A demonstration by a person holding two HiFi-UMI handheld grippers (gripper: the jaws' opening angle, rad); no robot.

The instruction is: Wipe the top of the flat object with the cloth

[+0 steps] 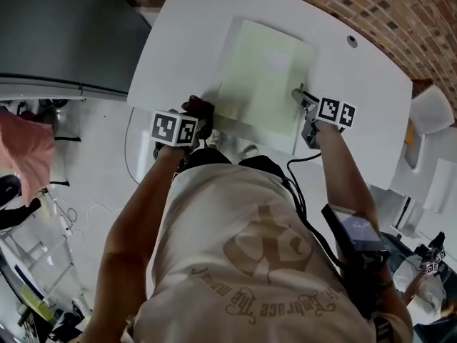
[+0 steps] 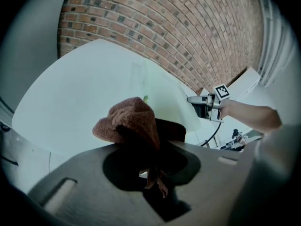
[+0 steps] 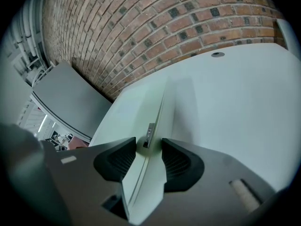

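Brown terry cloth (image 2: 133, 118) sits clamped in the left tongs (image 2: 153, 136), beside the pale green flat board's (image 1: 264, 77) near-left corner. Right tongs (image 3: 149, 150) pinch the board's right edge. A hard wipe may drag the board free across the white worktop (image 1: 186, 34).

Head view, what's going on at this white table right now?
A person stands at the white table with a gripper in each hand. The left gripper holds a bunched brown cloth at the near left corner of a pale green flat board. Whether the cloth touches the board is unclear. The right gripper is closed on the board's right edge, apparently steadying it for wiping.
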